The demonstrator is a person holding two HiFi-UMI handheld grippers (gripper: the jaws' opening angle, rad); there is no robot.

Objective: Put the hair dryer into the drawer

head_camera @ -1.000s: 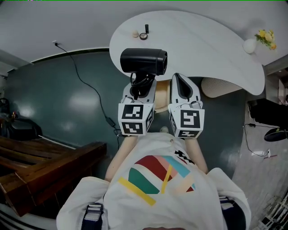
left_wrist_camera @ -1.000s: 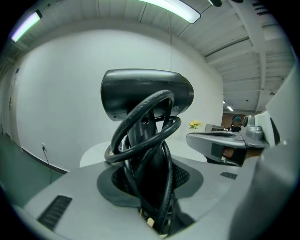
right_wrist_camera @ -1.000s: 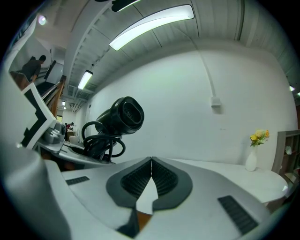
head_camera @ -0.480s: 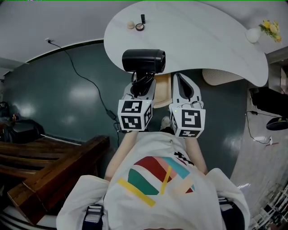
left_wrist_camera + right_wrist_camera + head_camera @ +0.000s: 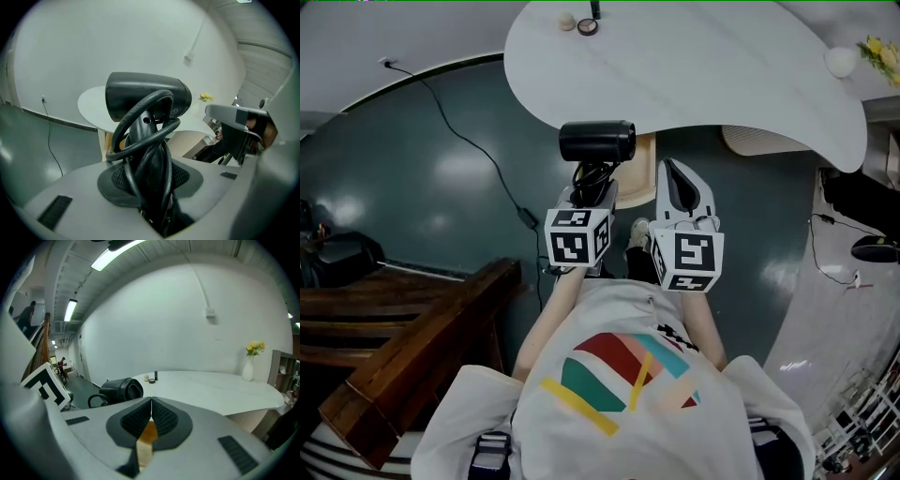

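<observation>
I'm clamping my left gripper [image 5: 151, 187] on the hair dryer [image 5: 147, 96] by its cord-wrapped handle, its black barrel sitting crosswise just above the jaws near the white table [image 5: 703, 84], its small round mark too tiny to read, while my right gripper [image 5: 150, 413] is hanging closed and empty alongside.
</observation>
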